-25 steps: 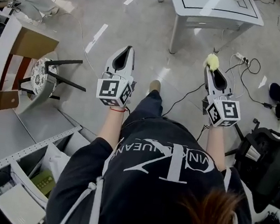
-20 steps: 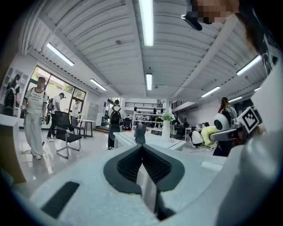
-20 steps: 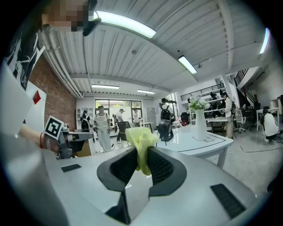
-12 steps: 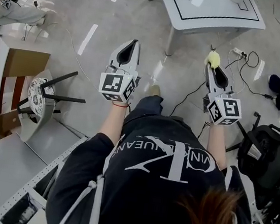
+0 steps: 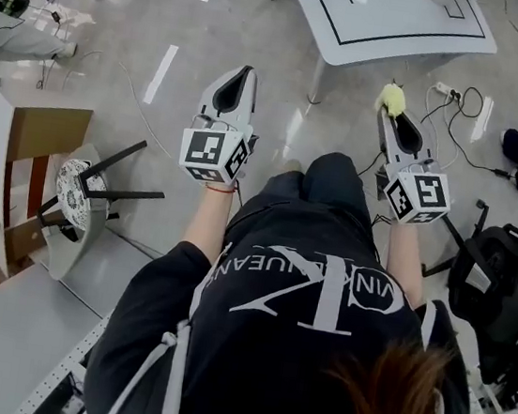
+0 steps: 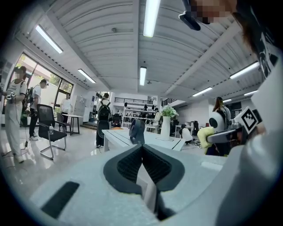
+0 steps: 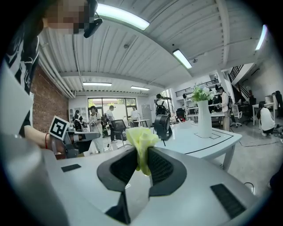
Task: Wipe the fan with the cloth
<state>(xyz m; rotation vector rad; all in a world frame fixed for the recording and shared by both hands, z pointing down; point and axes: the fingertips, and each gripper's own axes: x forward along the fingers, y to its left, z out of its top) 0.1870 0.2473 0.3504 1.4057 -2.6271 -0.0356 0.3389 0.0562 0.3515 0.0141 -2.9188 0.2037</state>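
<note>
Standing on a pale grey floor (image 5: pixel 176 115), a person (image 5: pixel 303 302) in a dark printed shirt holds one set of tongs in each hand, seen from above in the head view. Both sets are held out in front and aimed at a white tabletop (image 5: pixel 396 25) just ahead. The left tongs (image 5: pixel 244 73) are fully closed, their two dark ribbed pads pressed flat together with nothing between them. The right tongs (image 5: pixel 386 112) are clamped on a small yellow cloth (image 5: pixel 393 100), bunched into a wad that sticks up and out past the tips. In the right gripper view the pads pinch its lower part. The fan (image 7: pixel 162 125), small, round and black, stands upright on the tabletop, well apart from both tongs and from the cloth, which does not touch it. A tall white vase (image 7: pixel 204 118) holding green leaves stands on the same tabletop, to the right of the fan in the right gripper view. Black cables (image 5: pixel 460 114) lie on the floor near the right tongs, beside the tabletop's leg. A chair (image 5: pixel 72 188) with a patterned seat lies on its side on the floor to the person's left
</note>
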